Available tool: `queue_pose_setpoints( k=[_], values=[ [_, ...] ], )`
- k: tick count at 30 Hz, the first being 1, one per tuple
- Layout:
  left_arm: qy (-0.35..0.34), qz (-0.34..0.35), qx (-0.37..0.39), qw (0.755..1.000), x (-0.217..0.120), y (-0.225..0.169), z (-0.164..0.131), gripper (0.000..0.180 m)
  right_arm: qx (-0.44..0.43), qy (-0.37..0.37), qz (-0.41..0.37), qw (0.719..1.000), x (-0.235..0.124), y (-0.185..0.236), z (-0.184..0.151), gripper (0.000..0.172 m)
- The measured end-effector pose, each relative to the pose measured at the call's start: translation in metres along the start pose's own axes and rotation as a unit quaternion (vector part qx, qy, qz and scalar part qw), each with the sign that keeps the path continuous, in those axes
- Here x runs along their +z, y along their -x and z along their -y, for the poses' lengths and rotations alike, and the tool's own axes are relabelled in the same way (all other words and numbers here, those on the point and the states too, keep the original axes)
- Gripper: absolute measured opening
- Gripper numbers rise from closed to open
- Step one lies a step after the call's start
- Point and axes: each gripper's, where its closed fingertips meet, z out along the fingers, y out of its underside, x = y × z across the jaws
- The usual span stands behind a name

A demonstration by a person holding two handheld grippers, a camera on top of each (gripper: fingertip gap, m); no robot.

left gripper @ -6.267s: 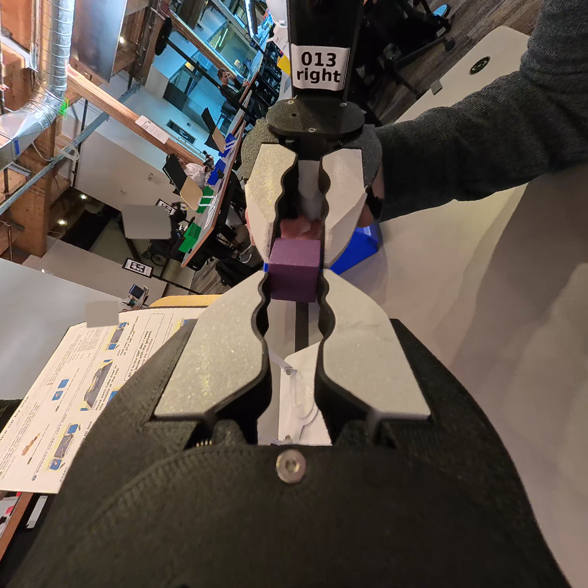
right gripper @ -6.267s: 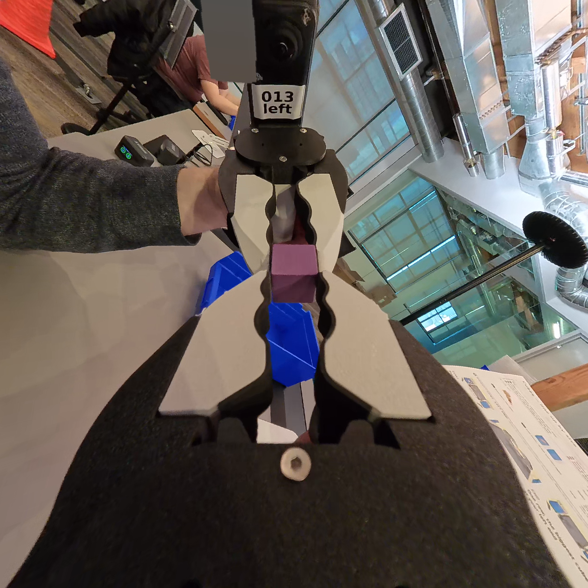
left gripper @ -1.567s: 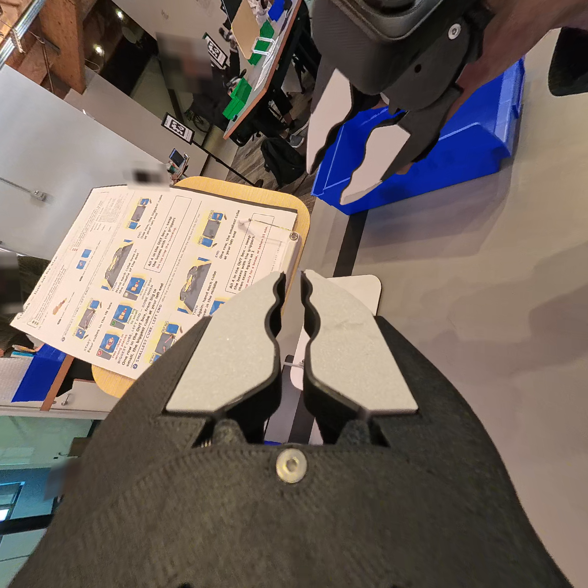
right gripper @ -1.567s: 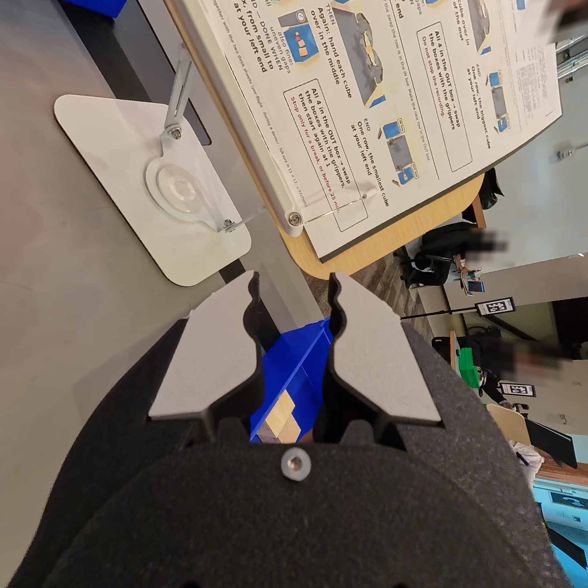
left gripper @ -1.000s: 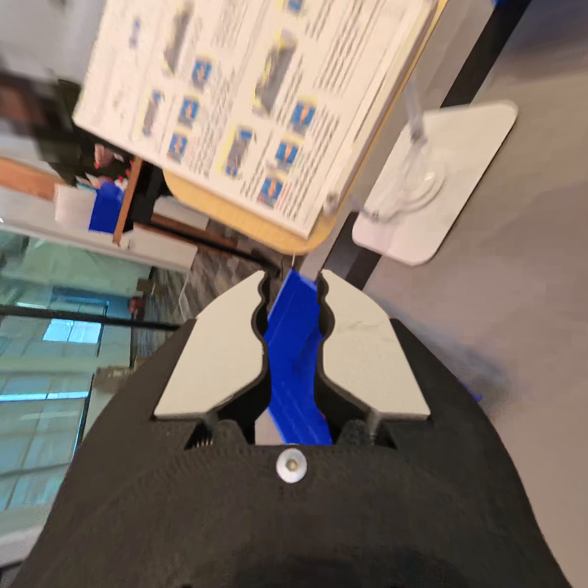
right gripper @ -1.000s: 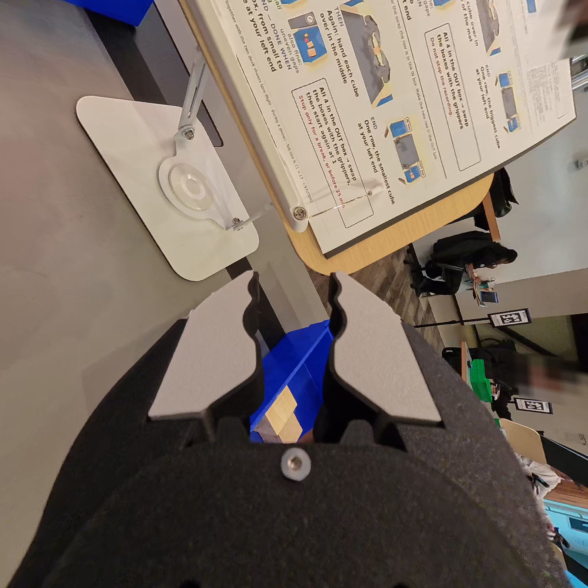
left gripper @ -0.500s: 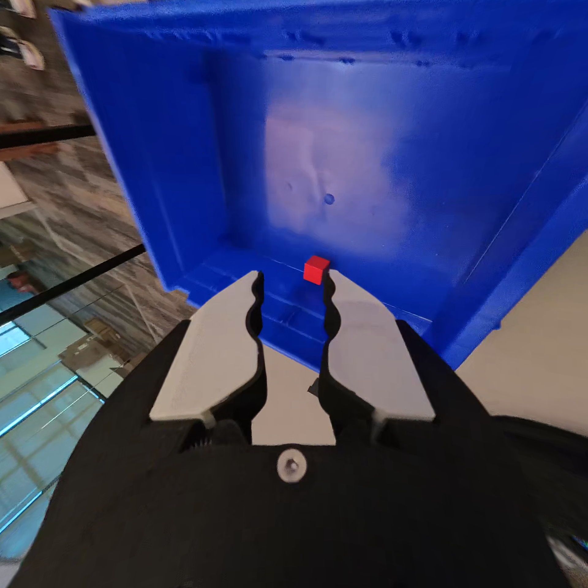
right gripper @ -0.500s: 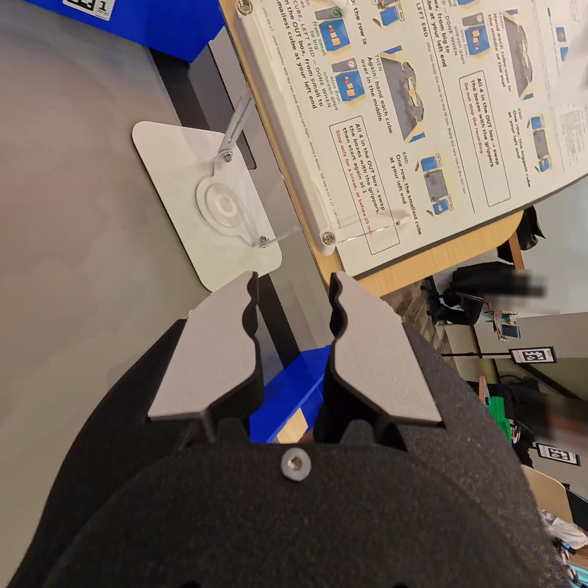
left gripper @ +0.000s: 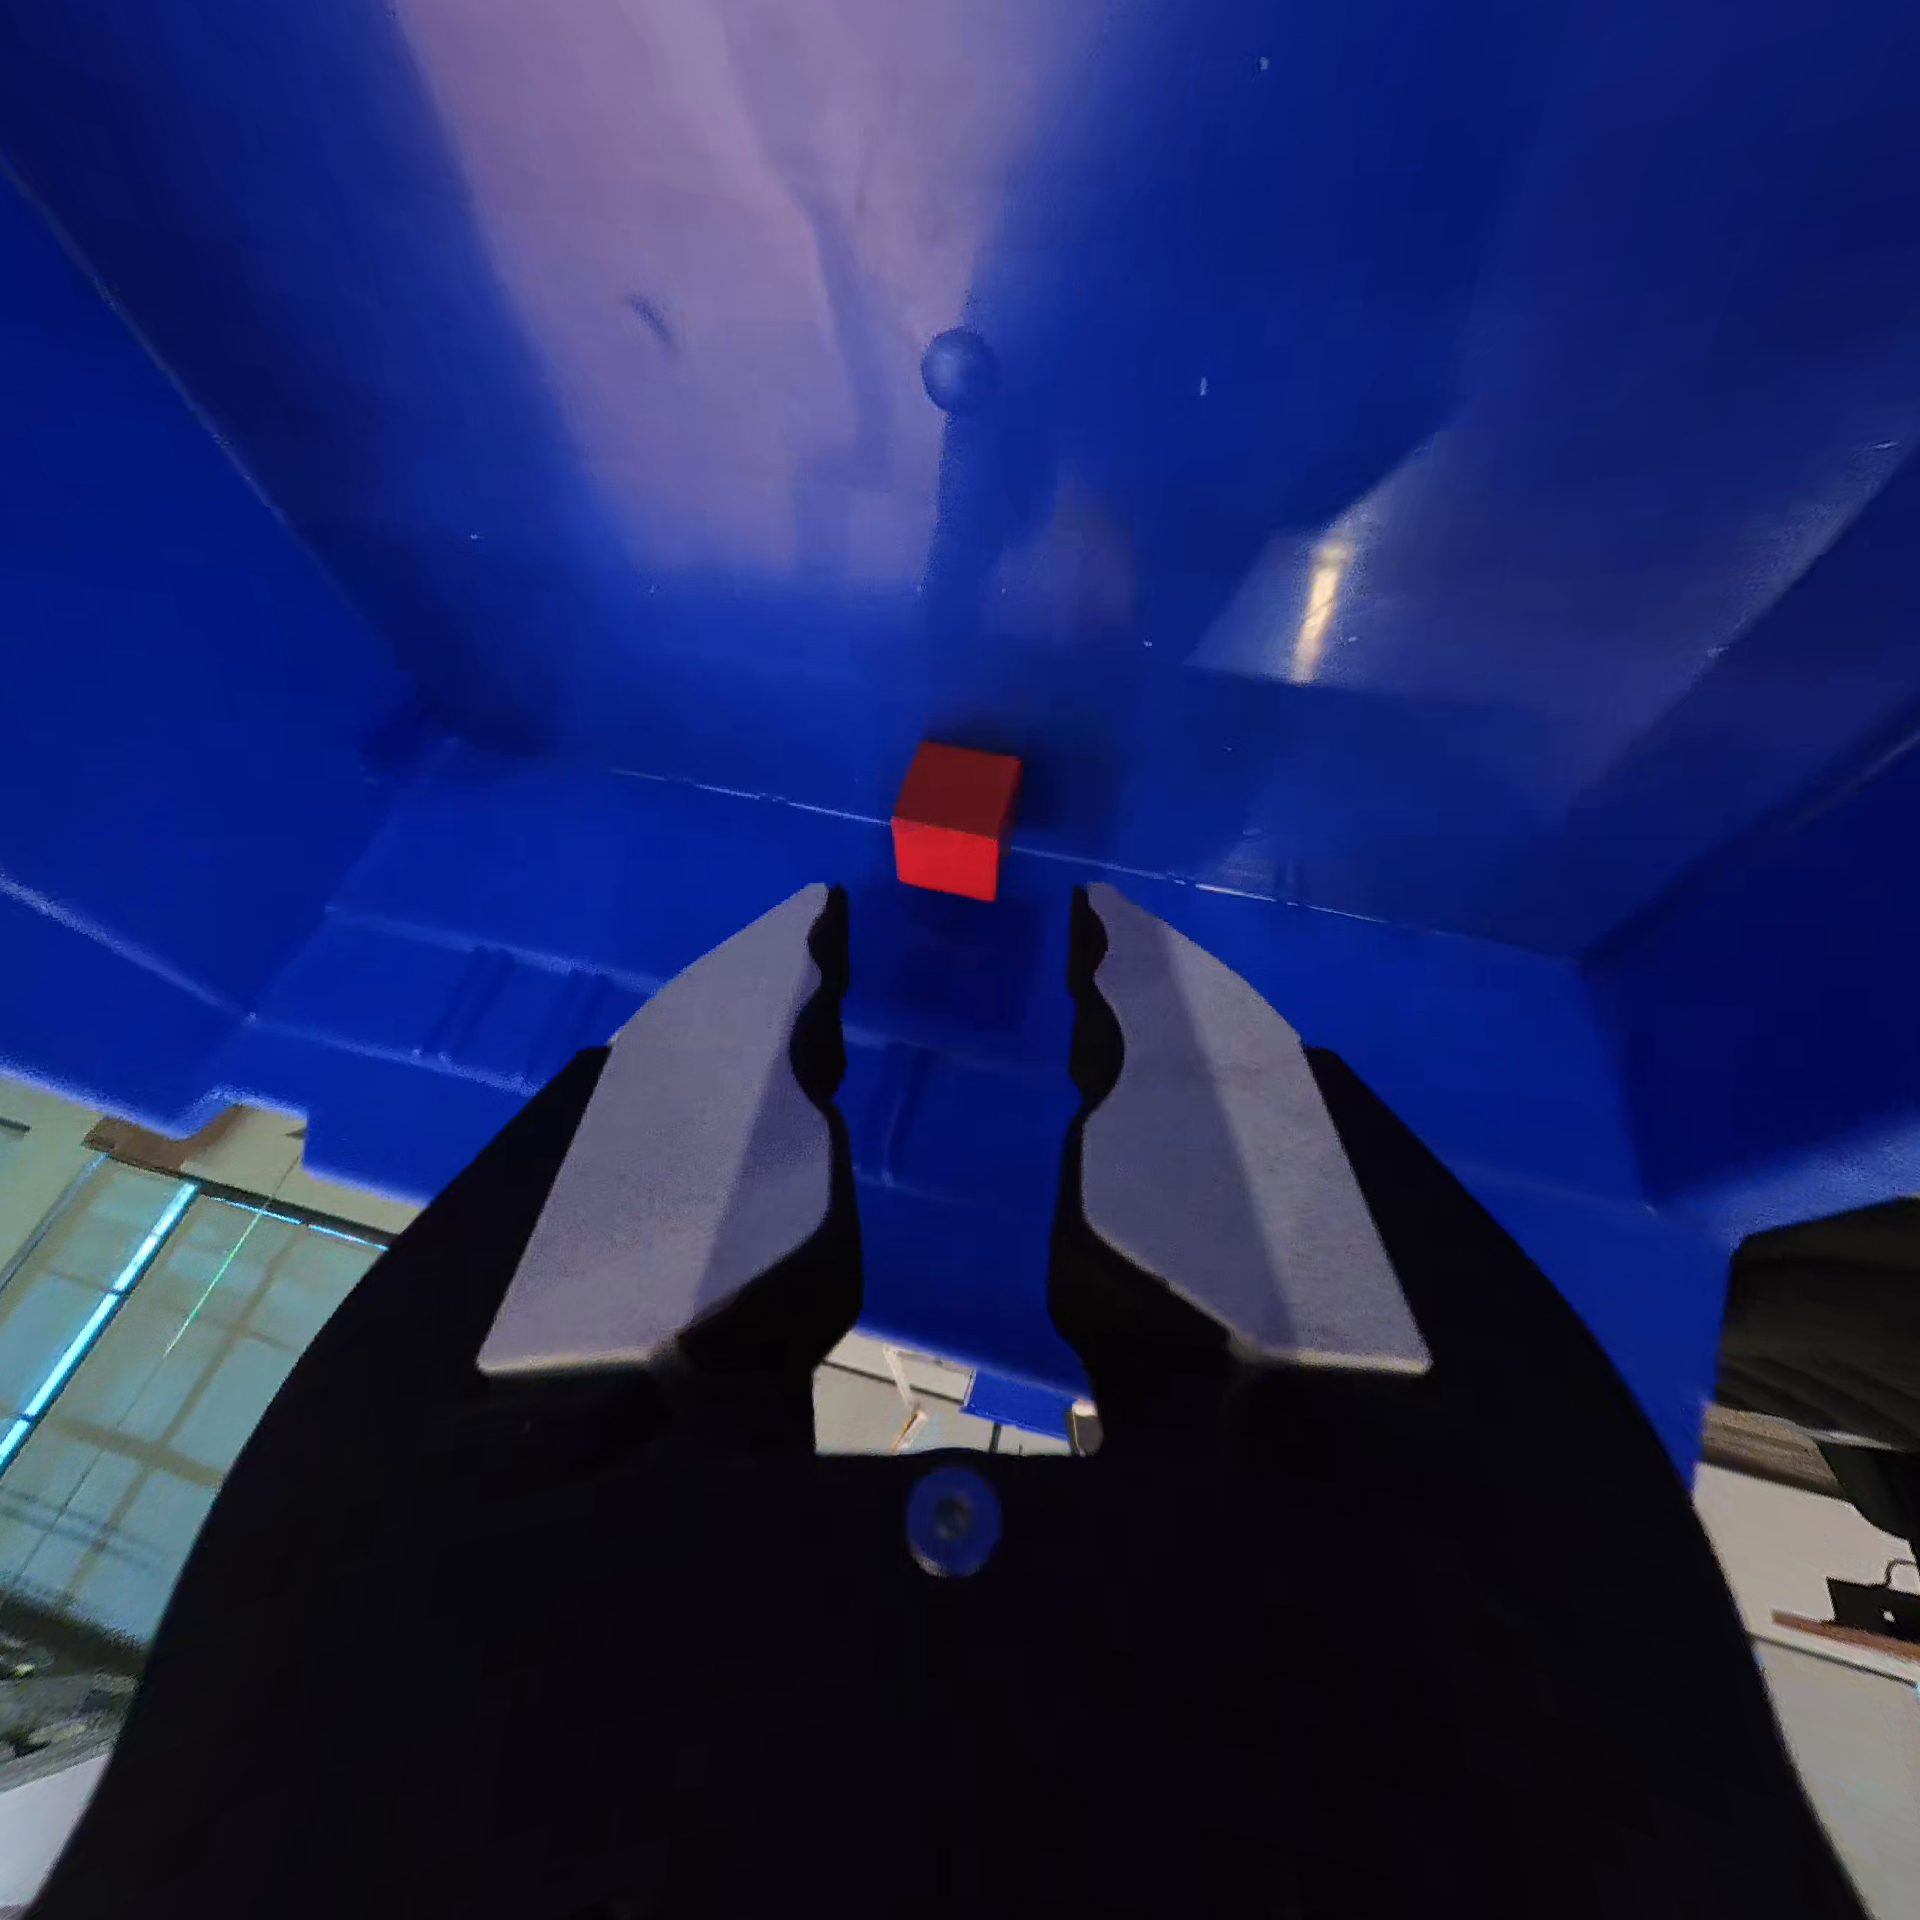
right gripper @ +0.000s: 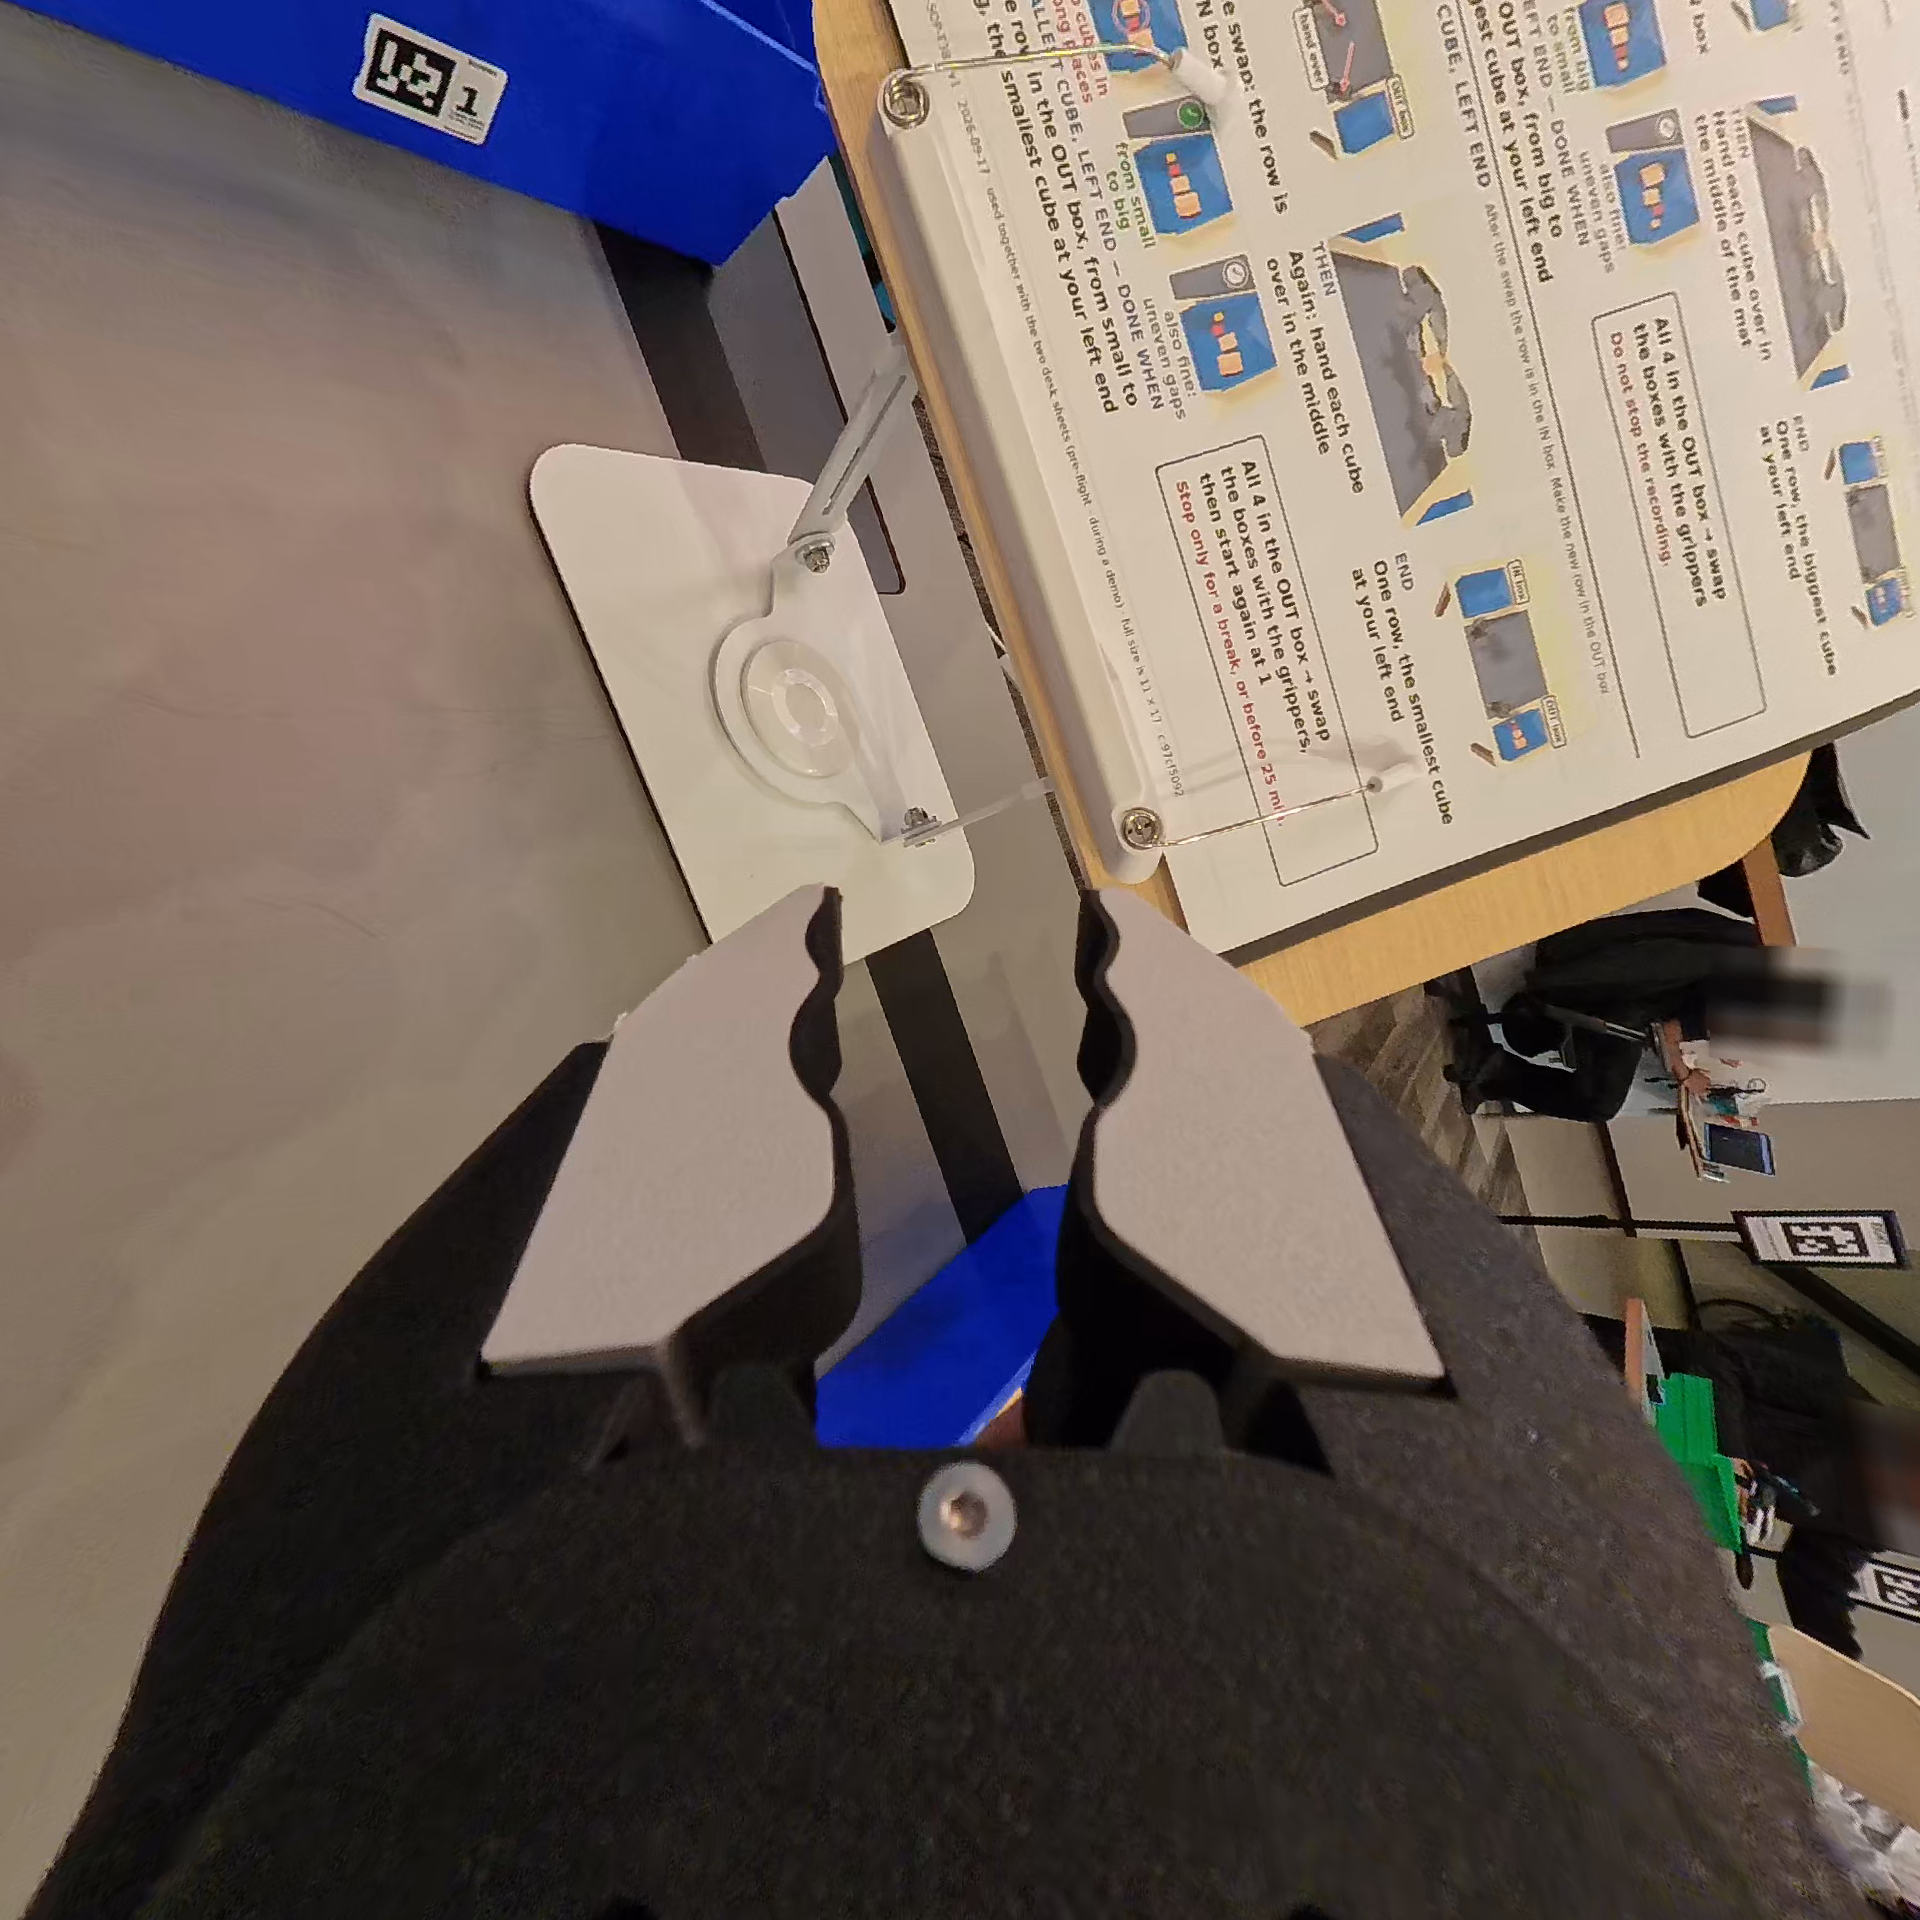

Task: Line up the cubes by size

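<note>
Blue bin (left gripper: pixel 312 520) now fills the view: left tongs (left gripper: pixel 954 904), spread and empty, have come near the red cube (left gripper: pixel 951 821); right tongs (right gripper: pixel 951 914) wait spread over the desk (right gripper: pixel 260 623).

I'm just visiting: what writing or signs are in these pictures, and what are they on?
Instruction sheet on a stand: printed text with small pictures; I don't copy wording.
White sticker on a blue bin: square code mark, small print.
Background signs: square code marks.
Red cube: no writing.

Red cube (left gripper: pixel 954 821) in blue bin (left gripper: pixel 312 582); grey fingers (right gripper: pixel 686 1132), white stand base (right gripper: pixel 665 582), grey table (right gripper: pixel 260 623).
</note>
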Motion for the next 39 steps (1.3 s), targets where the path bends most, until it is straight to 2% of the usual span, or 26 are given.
queue_pose_setpoints(
  k=[5,11,18,21,25,27,29,31,33,37,39],
  values=[
    [0.014,-0.009,0.007,1.000,0.016,-0.001,0.002,0.039,-0.002,0.001,0.004,1.000,0.001,0.002,0.000,0.043],
    [0.027,-0.020,0.006,0.999,0.027,-0.003,0.002,0.027,-0.005,-0.001,0.007,1.000,0.002,0.004,0.001,0.043],
    [0.028,-0.008,0.001,1.000,0.026,0.000,0.000,0.023,-0.007,-0.004,0.009,1.000,0.002,0.005,0.002,0.043],
    [0.007,0.014,-0.032,0.999,0.012,0.007,-0.003,0.023,-0.004,-0.014,0.010,1.000,0.001,0.005,0.006,0.043],
    [-0.097,0.063,-0.105,0.988,-0.039,0.019,-0.002,0.022,0.002,-0.049,0.017,0.999,-0.005,0.007,0.019,0.043],
    [-0.175,0.098,-0.137,0.970,-0.082,0.022,0.006,0.022,0.004,-0.074,0.021,0.997,-0.009,0.009,0.029,0.043],
    [-0.265,0.132,-0.154,0.943,-0.133,0.019,0.021,0.022,0.008,-0.105,0.028,0.994,-0.014,0.013,0.043,0.044],
    [-0.354,0.162,-0.149,0.909,-0.186,0.008,0.045,0.022,0.013,-0.149,0.038,0.988,-0.021,0.017,0.061,0.044],
    [-0.416,0.191,-0.130,0.880,-0.232,-0.009,0.069,0.022,0.014,-0.195,0.048,0.980,-0.030,0.024,0.081,0.044],
    [-0.497,0.239,-0.071,0.831,-0.303,-0.045,0.119,0.022,0.000,-0.270,0.061,0.961,-0.050,0.039,0.116,0.043],
    [-0.542,0.238,-0.043,0.805,-0.333,-0.064,0.142,0.022,-0.011,-0.293,0.066,0.954,-0.057,0.046,0.127,0.043]
  ],
)
